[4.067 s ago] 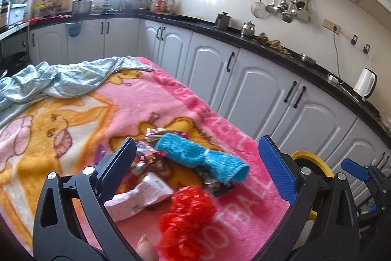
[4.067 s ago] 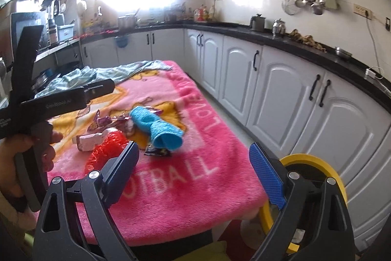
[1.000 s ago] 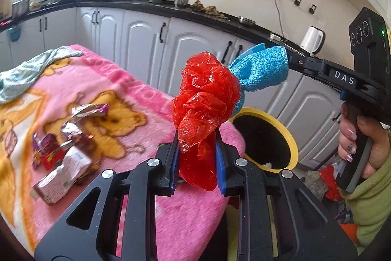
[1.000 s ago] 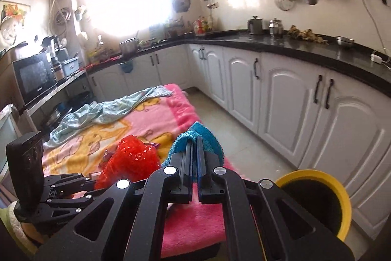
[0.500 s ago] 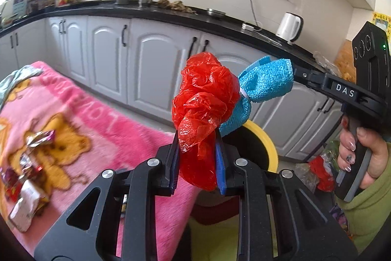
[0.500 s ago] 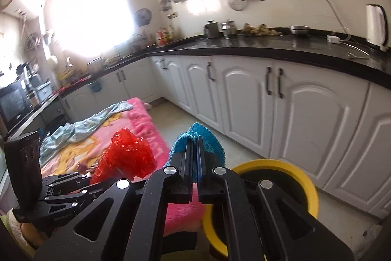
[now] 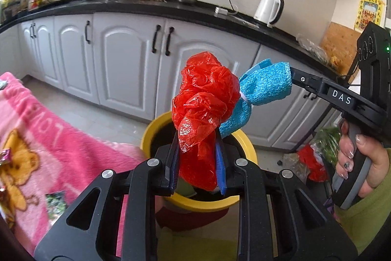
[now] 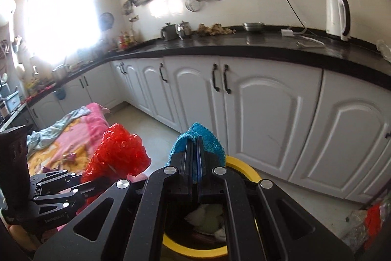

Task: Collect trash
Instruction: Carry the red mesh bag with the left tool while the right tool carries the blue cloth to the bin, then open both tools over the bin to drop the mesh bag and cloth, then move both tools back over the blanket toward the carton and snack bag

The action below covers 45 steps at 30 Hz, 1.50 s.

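At the left lies the pink blanket (image 7: 48,138) on the tabletop, with some wrappers (image 7: 6,154) on it. The left tool (image 7: 197,155) is closed on a crumpled red plastic bag (image 7: 205,104), held above the yellow bin (image 7: 156,129). Just to the right, the right tool (image 8: 193,158) is closed tight on a blue cloth (image 7: 266,85), also over the bin, touching the bag

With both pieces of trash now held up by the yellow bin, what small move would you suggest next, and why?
Probably open the left gripper first: its jaws pinch the red plastic bag above the yellow bin, so it should drop in. The right gripper holds the blue cloth nearer the rim.
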{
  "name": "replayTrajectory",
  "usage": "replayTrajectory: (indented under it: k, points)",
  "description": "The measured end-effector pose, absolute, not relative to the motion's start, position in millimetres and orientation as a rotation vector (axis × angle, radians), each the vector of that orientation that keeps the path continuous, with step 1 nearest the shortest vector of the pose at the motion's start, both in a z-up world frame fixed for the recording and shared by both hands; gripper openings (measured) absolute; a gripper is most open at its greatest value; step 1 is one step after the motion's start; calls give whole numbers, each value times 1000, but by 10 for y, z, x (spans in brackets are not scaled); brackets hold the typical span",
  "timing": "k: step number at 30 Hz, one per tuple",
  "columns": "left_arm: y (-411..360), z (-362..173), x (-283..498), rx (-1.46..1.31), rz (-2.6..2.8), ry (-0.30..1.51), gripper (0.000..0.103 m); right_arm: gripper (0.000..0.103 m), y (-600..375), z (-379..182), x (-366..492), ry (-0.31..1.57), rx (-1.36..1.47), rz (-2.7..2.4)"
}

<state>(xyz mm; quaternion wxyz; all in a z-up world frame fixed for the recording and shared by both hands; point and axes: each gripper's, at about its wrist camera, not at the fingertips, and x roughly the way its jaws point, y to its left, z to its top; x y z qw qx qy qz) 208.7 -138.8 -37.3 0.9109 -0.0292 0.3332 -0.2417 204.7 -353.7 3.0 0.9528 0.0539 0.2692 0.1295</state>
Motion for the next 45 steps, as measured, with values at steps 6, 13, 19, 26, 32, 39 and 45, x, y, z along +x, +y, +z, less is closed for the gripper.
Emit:
replayTrajectory:
  k: [6, 13, 19, 26, 32, 39, 45]
  points:
    - [-1582, -543, 2240, -44, -506, 729, 19, 3, -3622, -141, 2148, 580, 120, 234]
    - [-1653, -736, 2346, -34, -479, 765, 38, 21, -3705, -336, 2269, 622, 136, 205]
    - [-1590, -749, 2298, -19, -448, 752, 58, 44, -3685, -395, 2268, 628, 141, 190]
    - [-1291, -643, 2223, -83, -379, 724, 90, 67, -3556, -280, 2144, 586, 133, 206]
    - [-951, -507, 2092, -122, -298, 681, 92, 78, -3363, -161, 2022, 551, 107, 230]
    - [-586, -389, 1911, -146, -233, 639, 92, 83, -3036, -59, 1875, 524, 55, 276]
    - [-233, -309, 1706, -168, -177, 604, 92, 86, -2750, 3, 1759, 504, 16, 310]
